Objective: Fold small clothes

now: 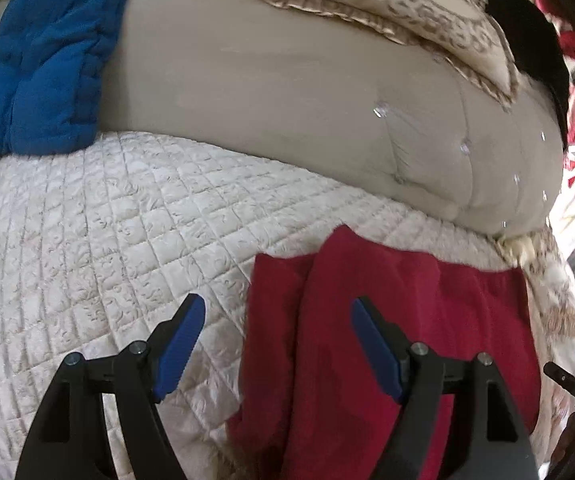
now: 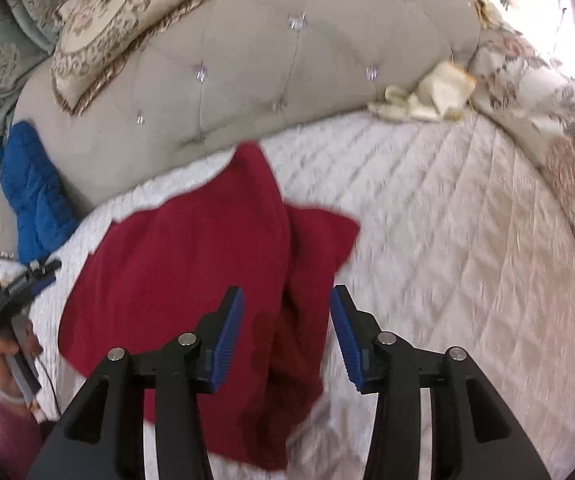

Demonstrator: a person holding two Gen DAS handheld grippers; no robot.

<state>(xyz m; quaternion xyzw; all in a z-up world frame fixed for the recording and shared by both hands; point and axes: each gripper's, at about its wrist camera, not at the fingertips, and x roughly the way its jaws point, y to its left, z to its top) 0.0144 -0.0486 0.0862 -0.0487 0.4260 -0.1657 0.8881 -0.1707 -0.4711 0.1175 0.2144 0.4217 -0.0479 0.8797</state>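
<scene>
1. One red garment (image 1: pixel 399 344) lies on the quilt (image 1: pixel 99 224) of a bed; there are two hand-held grippers, one patterned pillow (image 1: pixel 399 4), one blue padded item (image 1: pixel 43 60) and one tufted headboard (image 1: pixel 287 112).
2. The left hand-held gripper (image 1: pixel 277 346) stands wide open with nothing between its blue pads (image 1: pixel 177 350). The garment's left edge lies under the gap, and most of the cloth spreads under and beyond the right finger.
3. The right hand-held gripper (image 2: pixel 287 340) is also open and holds nothing. The garment (image 2: pixel 191 276) lies below the gap and to its left, with a fold running forward between the fingers.
4. In the right view the left hand-held gripper (image 2: pixel 19 288) shows at the far left edge, held by a hand (image 2: pixel 7 360).
5. Both views are blurred. The garment's near edge is cut off behind the gripper bodies, so its type cannot be told. A cream cloth (image 2: pixel 431 98) lies crumpled far ahead, right of the gripper.
</scene>
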